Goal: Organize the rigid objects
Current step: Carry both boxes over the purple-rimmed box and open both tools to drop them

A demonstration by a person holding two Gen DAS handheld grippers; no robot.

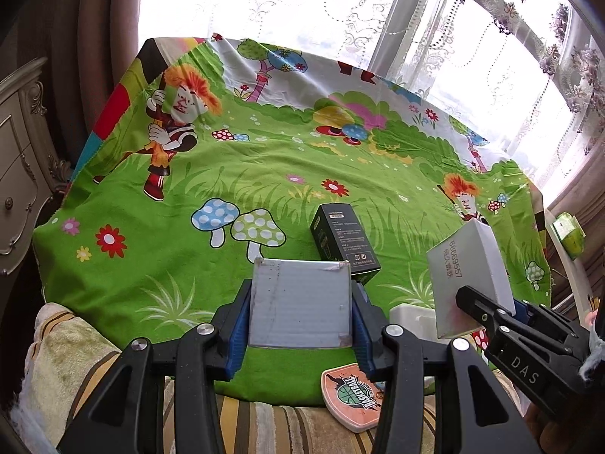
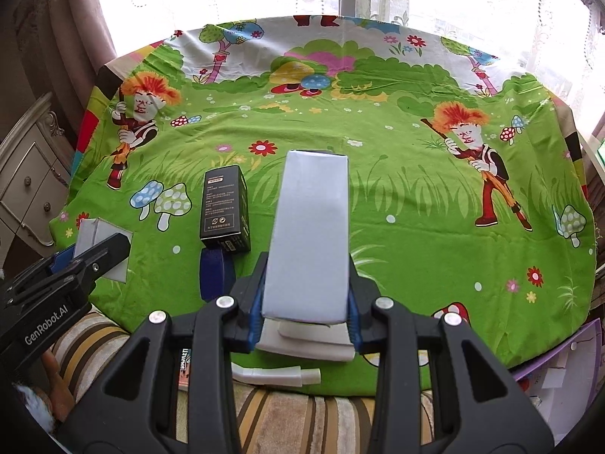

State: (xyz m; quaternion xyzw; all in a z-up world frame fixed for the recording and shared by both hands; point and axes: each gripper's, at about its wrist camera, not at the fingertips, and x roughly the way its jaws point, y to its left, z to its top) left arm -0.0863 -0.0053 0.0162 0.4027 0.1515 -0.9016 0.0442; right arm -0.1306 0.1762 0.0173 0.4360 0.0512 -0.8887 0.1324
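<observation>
My left gripper (image 1: 301,295) is shut on a flat grey-white square box (image 1: 298,302), held above the near edge of the green cartoon cloth (image 1: 227,174). My right gripper (image 2: 309,265) is shut on a taller white box (image 2: 310,227); the left wrist view shows this box (image 1: 469,276) with printed digits, and the right gripper (image 1: 491,299) at the right. A black box (image 1: 344,242) lies on the cloth just beyond both grippers, seen too in the right wrist view as the black box (image 2: 227,208). The left gripper (image 2: 102,249) shows at the left with its square box (image 2: 90,234).
An orange basketball badge (image 1: 353,397) lies at the cloth's near edge. A blue object (image 2: 215,272) sits by the black box. White plastic pieces (image 2: 306,344) and a white tube (image 2: 276,374) lie under the right gripper. A striped cover (image 2: 302,416) is nearest; a cabinet (image 1: 19,174) stands left.
</observation>
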